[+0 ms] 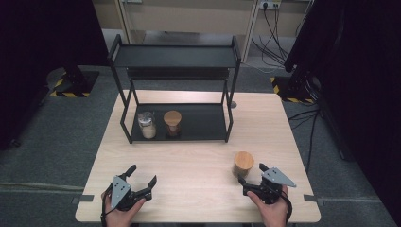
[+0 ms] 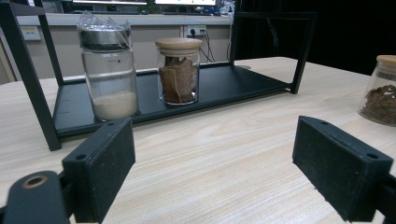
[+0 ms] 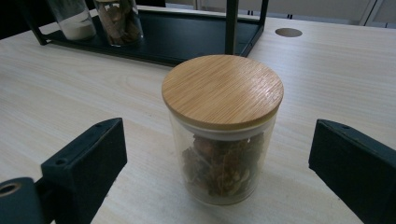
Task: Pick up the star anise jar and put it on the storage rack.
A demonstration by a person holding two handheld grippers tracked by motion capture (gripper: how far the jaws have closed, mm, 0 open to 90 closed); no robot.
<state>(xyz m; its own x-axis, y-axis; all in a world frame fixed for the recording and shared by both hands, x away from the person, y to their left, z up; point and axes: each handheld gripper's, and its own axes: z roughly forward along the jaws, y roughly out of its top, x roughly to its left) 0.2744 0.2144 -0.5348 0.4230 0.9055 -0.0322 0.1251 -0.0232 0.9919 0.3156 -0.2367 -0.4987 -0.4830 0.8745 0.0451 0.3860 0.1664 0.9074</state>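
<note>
A short glass jar with a bamboo lid [image 1: 243,163] [image 3: 222,130] [image 2: 379,91] stands on the table at the front right, holding brown dried pieces. My right gripper [image 1: 251,174] [image 3: 219,172] is open just in front of it, one jaw to each side and neither touching. On the black shelf rack's lower tray [image 1: 198,125] [image 2: 229,86] stand a tall jar of pale powder [image 1: 147,125] [image 2: 109,70] and a bamboo-lidded jar of brown pieces [image 1: 172,123] [image 2: 179,70]. At the front left, my left gripper [image 1: 142,175] [image 2: 212,172] is open with nothing between its jaws.
The rack's upper shelf [image 1: 175,56] is bare. A round cable hole [image 1: 233,104] [image 3: 288,32] sits in the table behind the rack's right leg. Bare wooden table [image 1: 194,165] lies between the two grippers. Dark stands and cables flank the table on the floor.
</note>
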